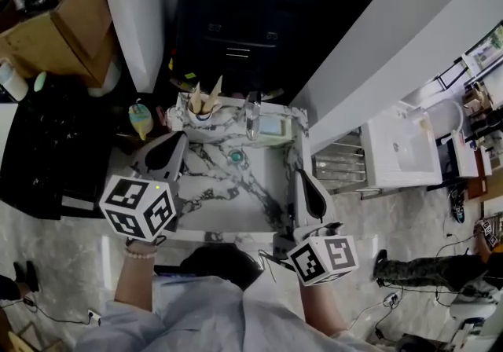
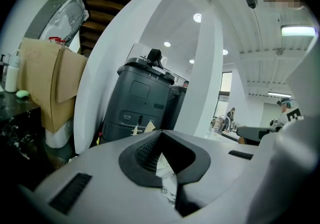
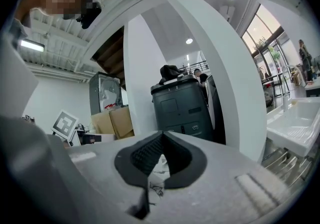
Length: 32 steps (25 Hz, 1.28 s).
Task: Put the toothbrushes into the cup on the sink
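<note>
In the head view, a marbled cup [image 1: 203,115] stands on the back left corner of the marble sink [image 1: 267,209], with pale toothbrush handles [image 1: 214,92] sticking up out of it. My left gripper [image 1: 178,138] hovers over the sink's left side, just in front of the cup, shut and empty. My right gripper [image 1: 302,176] sits over the sink's right rim, shut with nothing in it. In the left gripper view the jaws [image 2: 160,134] meet, and two pale handle tips [image 2: 149,127] show just over them. The right gripper view shows closed jaws [image 3: 161,135] too.
A chrome faucet [image 1: 251,116] rises at the sink's back, with a teal block [image 1: 271,126] beside it and a drain [image 1: 236,156] in the basin. A yellow and teal bottle [image 1: 140,119] stands left of the sink. Behind it are a dark grey machine [image 1: 236,20] and a cardboard box [image 1: 71,28].
</note>
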Each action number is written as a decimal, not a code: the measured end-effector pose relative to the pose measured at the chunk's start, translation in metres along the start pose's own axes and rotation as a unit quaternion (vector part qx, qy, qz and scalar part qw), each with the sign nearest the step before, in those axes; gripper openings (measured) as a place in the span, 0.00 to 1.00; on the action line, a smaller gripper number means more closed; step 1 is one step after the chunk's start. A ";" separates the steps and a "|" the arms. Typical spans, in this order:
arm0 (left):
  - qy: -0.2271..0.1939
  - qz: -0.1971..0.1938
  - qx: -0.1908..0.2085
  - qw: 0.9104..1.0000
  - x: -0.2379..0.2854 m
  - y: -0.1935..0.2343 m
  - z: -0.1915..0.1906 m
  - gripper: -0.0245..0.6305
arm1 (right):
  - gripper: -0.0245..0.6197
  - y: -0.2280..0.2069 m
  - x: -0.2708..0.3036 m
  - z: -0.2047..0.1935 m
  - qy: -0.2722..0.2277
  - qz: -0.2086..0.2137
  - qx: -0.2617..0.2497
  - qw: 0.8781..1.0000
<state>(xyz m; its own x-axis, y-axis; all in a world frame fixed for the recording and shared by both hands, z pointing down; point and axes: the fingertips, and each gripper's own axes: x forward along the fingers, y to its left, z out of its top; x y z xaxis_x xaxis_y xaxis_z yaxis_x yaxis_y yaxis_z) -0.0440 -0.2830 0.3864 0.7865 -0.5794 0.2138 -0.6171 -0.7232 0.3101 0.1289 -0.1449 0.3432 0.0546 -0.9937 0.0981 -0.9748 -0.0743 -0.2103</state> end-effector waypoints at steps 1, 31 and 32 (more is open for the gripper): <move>-0.001 -0.004 0.000 1.000 -0.006 -0.005 -0.001 0.05 | 0.04 0.003 -0.003 0.000 -0.002 0.002 0.000 1.000; -0.043 0.018 0.034 0.998 -0.111 -0.149 -0.004 0.05 | 0.04 0.006 -0.106 0.040 -0.035 0.089 -0.026 0.995; -0.044 0.018 0.035 0.998 -0.113 -0.151 -0.003 0.05 | 0.04 0.007 -0.107 0.042 -0.037 0.090 -0.026 0.995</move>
<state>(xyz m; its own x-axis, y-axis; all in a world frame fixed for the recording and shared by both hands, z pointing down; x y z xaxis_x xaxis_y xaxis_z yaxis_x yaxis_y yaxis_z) -0.0397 -0.1072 0.3181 0.7600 -0.6344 0.1408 -0.6480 -0.7235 0.2378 0.1250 -0.0427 0.2899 -0.1079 -0.9941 -0.0094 -0.9800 0.1079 -0.1669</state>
